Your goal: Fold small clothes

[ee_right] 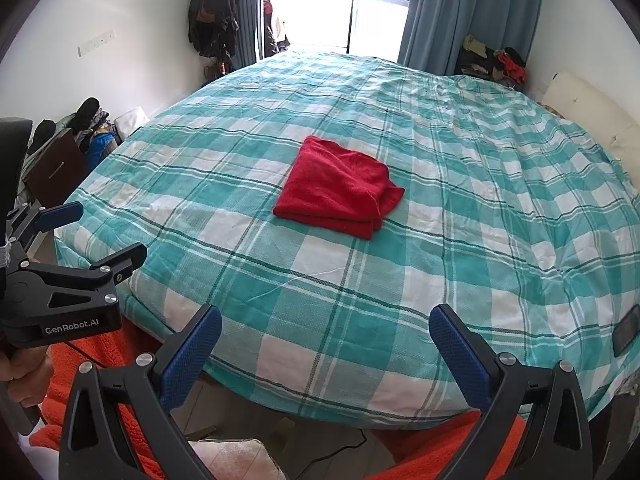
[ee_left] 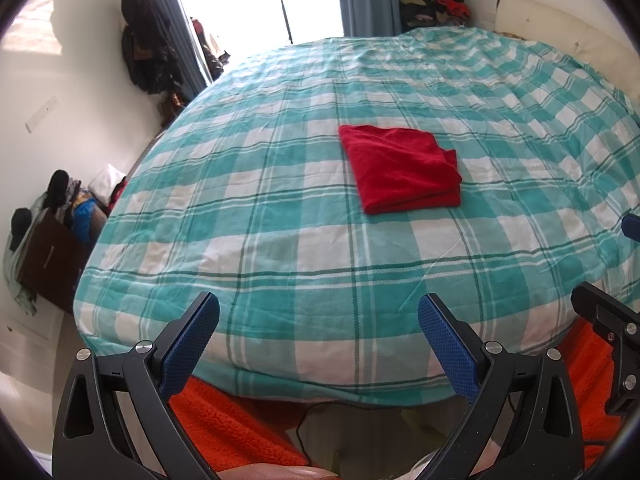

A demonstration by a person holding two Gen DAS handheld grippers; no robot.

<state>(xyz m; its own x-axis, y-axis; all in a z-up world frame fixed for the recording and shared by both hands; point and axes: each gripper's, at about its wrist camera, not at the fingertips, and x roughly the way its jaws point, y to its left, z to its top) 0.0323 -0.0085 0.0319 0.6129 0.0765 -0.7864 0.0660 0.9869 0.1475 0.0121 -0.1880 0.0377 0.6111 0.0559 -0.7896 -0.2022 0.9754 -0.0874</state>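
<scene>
Bed [ee_right: 500, 208] with the teal-and-white checked cover fills both views; the red cloth [ee_right: 338, 188] lies folded near its middle, flat on the cover, well apart from both tools. From the left hand-held gripper [ee_left: 318, 344] the cloth sits ahead and slightly right; from the right hand-held gripper [ee_right: 325, 354] it sits ahead and roughly centred, a touch left. So it lies between the two lines of reach, neither clearly nearer. No strong long axis, it's a near-square stack with layered edges facing the near-right corner. Both hand-held grippers hang off the near bed edge, jaws spread wide, nothing in them. Bare cover between them and the cloth, nothing blocking. Judgement: fold looks about done. Orange fleece [ee_left: 224, 420] shows below the near edge, and clutter [ee_left: 52, 216] sits on the floor to the left, out of the path.
</scene>
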